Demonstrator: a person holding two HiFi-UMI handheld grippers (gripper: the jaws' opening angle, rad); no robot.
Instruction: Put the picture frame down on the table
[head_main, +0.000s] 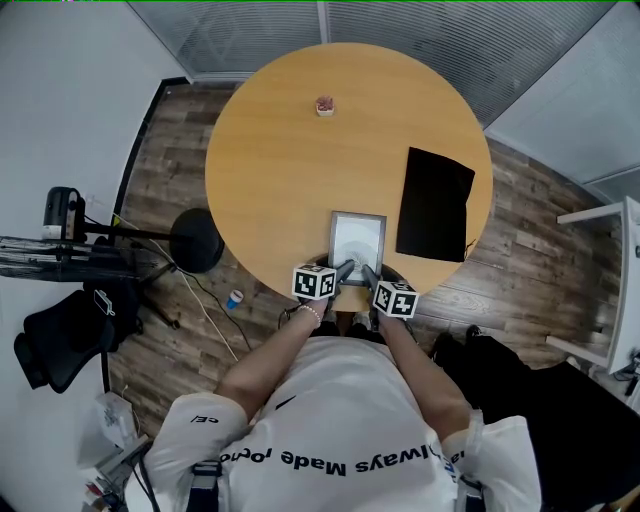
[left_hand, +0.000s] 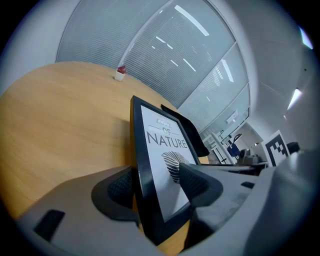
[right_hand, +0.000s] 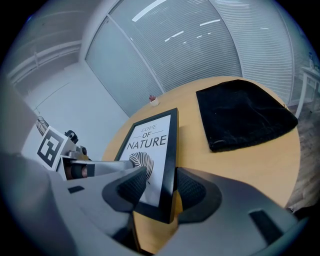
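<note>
My left claw (left_hand: 157, 182) is clamped on the frame (head_main: 357, 243) at its near left corner, one pad on the glass and one behind. The frame is over the near edge of the round bench (head_main: 270, 160), print up, reading "OF NATURE". I can't tell whether its far end touches the wood. My right claw (right_hand: 159, 187) grips the near right edge the same way. A black cloth (head_main: 435, 203) lies flat just right of the frame, not touching it.
</note>
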